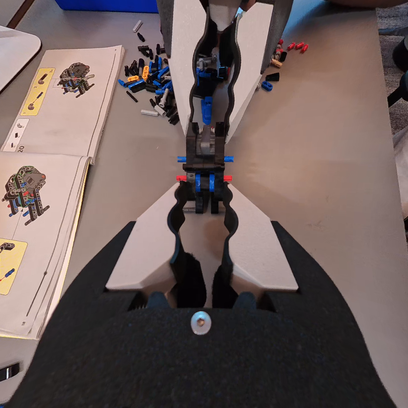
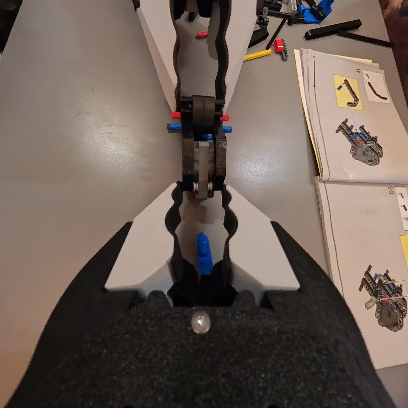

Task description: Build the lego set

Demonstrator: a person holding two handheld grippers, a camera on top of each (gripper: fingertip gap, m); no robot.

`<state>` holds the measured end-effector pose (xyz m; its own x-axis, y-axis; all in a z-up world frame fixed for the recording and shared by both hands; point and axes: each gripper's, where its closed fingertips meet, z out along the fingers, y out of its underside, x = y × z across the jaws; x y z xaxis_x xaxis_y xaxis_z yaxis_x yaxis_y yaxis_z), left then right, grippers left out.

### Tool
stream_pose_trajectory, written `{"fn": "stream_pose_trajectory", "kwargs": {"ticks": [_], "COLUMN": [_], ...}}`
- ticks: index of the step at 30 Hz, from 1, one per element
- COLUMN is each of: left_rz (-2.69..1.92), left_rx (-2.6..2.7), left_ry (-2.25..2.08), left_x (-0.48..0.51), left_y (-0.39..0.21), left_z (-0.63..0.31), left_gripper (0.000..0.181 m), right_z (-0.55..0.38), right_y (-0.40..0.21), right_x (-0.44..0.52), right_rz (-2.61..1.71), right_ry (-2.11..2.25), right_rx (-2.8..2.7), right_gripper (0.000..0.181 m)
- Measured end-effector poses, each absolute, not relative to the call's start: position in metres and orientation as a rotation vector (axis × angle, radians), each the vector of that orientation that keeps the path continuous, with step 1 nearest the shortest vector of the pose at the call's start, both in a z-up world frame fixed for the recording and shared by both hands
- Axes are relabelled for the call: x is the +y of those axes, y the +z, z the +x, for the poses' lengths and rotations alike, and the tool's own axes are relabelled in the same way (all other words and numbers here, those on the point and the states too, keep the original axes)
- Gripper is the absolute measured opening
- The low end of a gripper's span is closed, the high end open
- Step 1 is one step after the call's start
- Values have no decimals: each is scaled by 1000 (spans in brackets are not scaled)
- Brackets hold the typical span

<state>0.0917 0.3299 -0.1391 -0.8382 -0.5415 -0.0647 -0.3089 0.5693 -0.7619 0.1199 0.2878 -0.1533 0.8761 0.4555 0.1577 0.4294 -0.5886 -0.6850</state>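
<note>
Left wrist view looks down the left gripper (image 1: 204, 194), whose wavy black-lined fingers are closed part-way onto the near end of a small black, grey and blue lego assembly (image 1: 204, 167) held above the grey table (image 1: 309, 176). The right gripper (image 1: 206, 132) comes in from the far side and clamps the assembly's other end, so the model hangs between the two sets of tips, with blue and red pins sticking out at either side. Behind the far fingers, a heap of loose black, blue and orange pieces (image 1: 152, 79) is partly hidden, and a loose blue piece (image 1: 206, 109) shows through the gap between them. An open instruction booklet (image 1: 55, 132) lies to the left, cut off by the edge.

Right wrist view shows the same hold from the opposite end: the right gripper (image 2: 203, 189) pinches the grey-centred end of the assembly (image 2: 204, 154), and the left gripper (image 2: 199, 99) grips the rounded black end. More parts (image 2: 309, 19) at the top are cropped and hard to make out.
</note>
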Motion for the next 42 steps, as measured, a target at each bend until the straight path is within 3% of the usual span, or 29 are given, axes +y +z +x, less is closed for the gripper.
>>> {"fn": "stream_pose_trajectory", "kwargs": {"ticks": [17, 31, 37, 39, 42], "left_rz": [-691, -713, -707, -729, -711], "left_rx": [2517, 2498, 2490, 2494, 2500], "left_ry": [-1141, -1160, -1098, -1114, -1110], "left_x": [330, 330, 328, 329, 331], "left_y": [-139, -138, -139, -139, -139], "left_z": [91, 93, 94, 94, 94], "left_gripper": [31, 31, 30, 30, 31], "right_z": [117, 119, 112, 117, 116], "right_y": [-149, -150, -143, -144, -145], "right_x": [289, 289, 292, 297, 299], "right_rz": [-2220, -2233, -2232, -2245, -2249], "right_ry": [-29, 159, 243, 175, 176], "right_rx": [-664, -583, -515, -495, -515], "right_gripper": [34, 33, 44, 34, 35]}}
